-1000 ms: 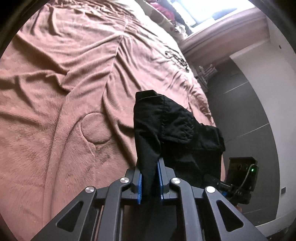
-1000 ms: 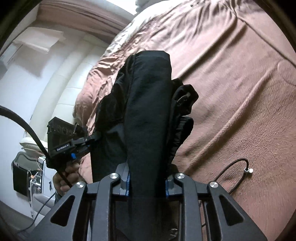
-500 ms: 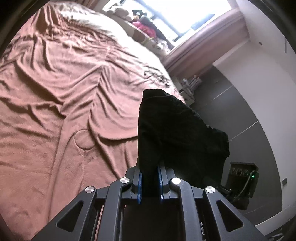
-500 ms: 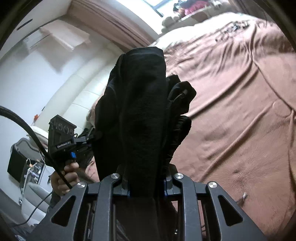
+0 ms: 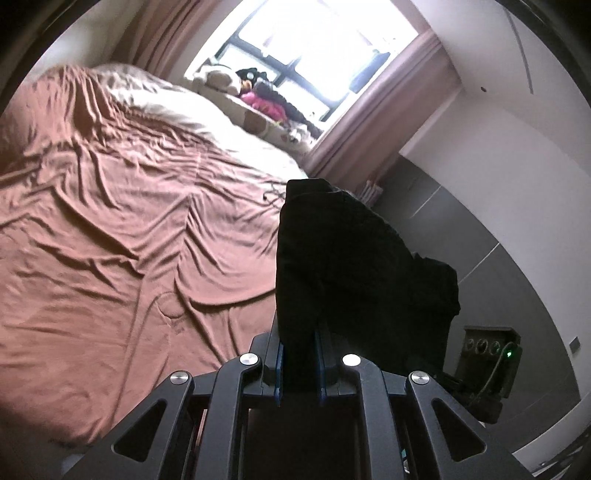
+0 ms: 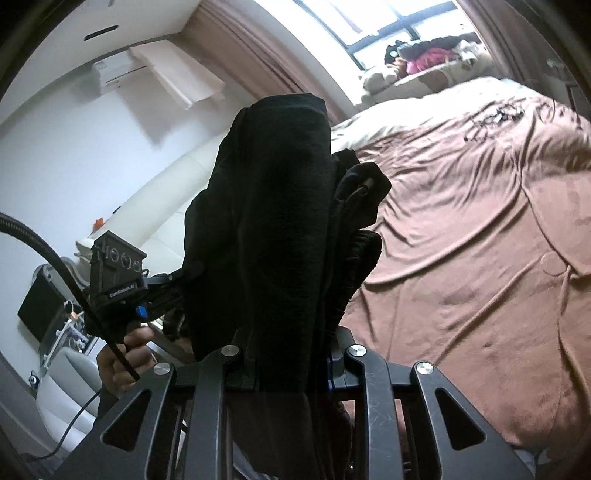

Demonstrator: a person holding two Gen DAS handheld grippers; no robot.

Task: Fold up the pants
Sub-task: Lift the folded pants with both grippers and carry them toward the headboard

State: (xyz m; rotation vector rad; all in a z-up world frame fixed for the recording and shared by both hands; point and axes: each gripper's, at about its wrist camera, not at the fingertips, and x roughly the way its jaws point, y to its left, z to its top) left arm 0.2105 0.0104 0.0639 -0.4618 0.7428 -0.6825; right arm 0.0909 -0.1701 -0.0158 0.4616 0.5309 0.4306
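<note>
Pants, black and limp, hang bunched in the air above the near edge of the brown bed, pinched by both the left gripper and right gripper; soft and light, they likely sag, so grip seams or waistband corners

Daylight pours through the dark-framed, blown-out white window, washing out the pale far edge of the rumpled brown bedspread; creases cast soft shadows; the backlit black fabric pants read as near-featureless silhouette; fisheye bending curves walls, dark vignette rings each frame's corners; slight softness toward the rims.
</note>
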